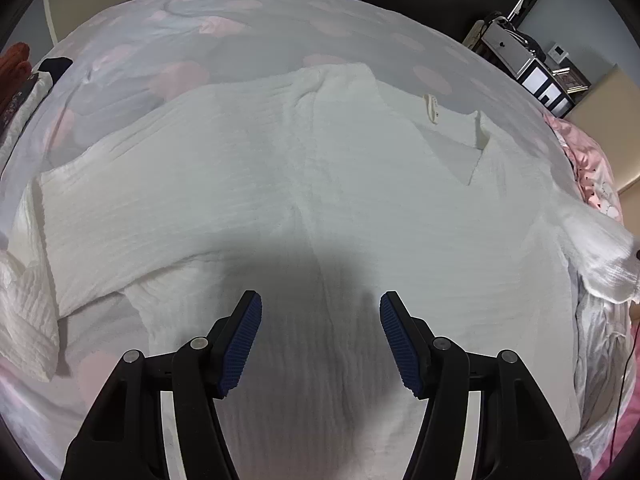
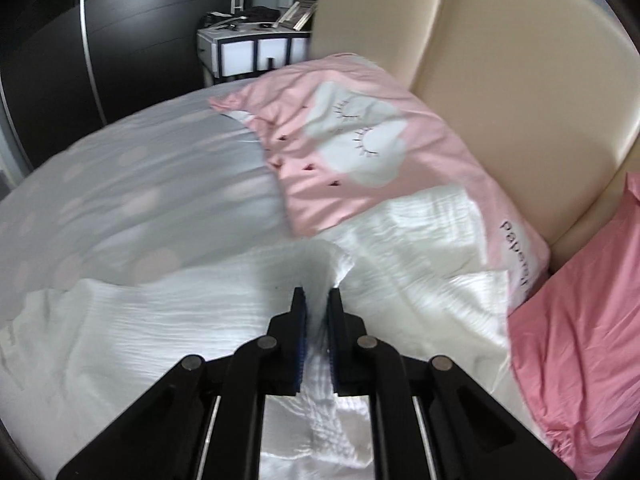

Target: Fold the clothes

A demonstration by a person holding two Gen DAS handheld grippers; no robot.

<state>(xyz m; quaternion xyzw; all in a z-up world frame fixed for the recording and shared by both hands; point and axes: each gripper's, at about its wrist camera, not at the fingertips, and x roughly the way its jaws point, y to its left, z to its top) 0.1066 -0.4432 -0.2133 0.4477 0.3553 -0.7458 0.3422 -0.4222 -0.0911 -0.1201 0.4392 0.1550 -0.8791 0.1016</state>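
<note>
Pinching a bunched edge of the soft, light white garment (image 2: pixel 160 320), the right hand-held gripper (image 2: pixel 317 304) holds cloth that looks limp, while the left hand-held gripper (image 1: pixel 320 320) hangs open above it.

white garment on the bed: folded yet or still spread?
Mostly spread. The white garment lies flat across the bed, neckline visible, no fold across the body. The right tool pinches one edge; the left tool is open above it.

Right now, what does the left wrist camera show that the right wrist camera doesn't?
Only the left view: the whole white garment spread flat, its neckline, and the left tool open above it. Only the right view: the pink pillow, the beige headboard, and the right tool pinching a fold of the garment. Both: the garment and the spotted bedsheet.
</note>
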